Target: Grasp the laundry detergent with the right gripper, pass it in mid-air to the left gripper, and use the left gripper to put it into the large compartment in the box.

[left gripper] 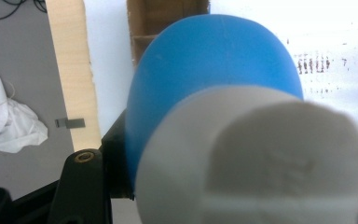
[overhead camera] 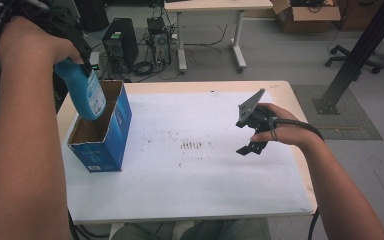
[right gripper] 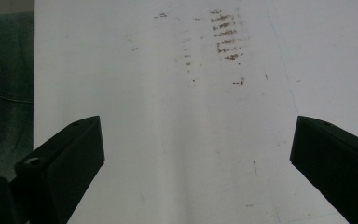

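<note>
At upper left, my left gripper [overhead camera: 75, 57] clenches the blue bottle [overhead camera: 86, 92] above the open box [overhead camera: 111, 135], insertion pending; right gripper [overhead camera: 252, 137] idles, jaws released.

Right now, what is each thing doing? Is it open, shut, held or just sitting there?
Blue bottle: held tilted over the box, bottom end down, white cap on.
Blue box: open on top, standing on the table.
Left gripper: shut on the bottle.
Right gripper: open, holding nothing, above the table.
</note>
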A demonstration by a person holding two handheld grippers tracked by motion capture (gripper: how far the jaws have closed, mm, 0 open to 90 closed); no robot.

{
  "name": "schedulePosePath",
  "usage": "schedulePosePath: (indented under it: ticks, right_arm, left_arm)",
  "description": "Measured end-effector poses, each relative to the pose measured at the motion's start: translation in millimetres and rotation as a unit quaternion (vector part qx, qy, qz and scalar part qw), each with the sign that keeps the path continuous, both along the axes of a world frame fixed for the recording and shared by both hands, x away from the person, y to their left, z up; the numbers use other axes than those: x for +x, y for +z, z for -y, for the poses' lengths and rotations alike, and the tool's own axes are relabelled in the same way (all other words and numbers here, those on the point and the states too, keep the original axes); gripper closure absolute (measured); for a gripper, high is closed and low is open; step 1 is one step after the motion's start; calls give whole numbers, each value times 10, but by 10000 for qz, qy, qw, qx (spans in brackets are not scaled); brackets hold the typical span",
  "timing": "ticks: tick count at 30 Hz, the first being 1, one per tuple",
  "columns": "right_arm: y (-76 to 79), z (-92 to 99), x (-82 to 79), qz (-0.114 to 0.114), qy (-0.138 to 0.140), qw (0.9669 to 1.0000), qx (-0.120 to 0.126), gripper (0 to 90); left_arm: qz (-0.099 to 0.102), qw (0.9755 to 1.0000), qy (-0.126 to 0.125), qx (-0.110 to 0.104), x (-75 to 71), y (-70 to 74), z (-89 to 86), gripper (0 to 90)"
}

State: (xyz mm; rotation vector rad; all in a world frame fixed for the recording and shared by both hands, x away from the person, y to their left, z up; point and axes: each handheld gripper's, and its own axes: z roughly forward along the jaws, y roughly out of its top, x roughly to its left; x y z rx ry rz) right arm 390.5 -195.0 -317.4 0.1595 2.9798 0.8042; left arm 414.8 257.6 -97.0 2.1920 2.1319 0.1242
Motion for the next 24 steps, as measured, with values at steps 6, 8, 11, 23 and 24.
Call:
schedulePosePath:
  ticks: [6, 8, 11, 23, 24]
  right_arm:
    - [11, 5, -12, -7, -9, 10000, -35, 29]
    - [13, 7, -14, -9, -14, 10000, -47, 29]
    - [11, 4, -20, 14, -17, 10000, -57, 29]
    - [-29, -1, -29, -20, -24, 10000, -46, 29]
    - [-29, 2, -29, -17, -29, 10000, -37, 29]
  left_arm:
    - [-12, 10000, 83, -46, 0, -90, -113, 385]
    - [-24, 10000, 82, -41, 3, -109, -126, 385]
    - [-54, 9999, 100, -41, 14, -163, -156, 385]
    - [-192, 9998, 62, -33, 66, -407, -163, 385]
    - [-201, 9998, 56, -33, 71, -427, -162, 385]
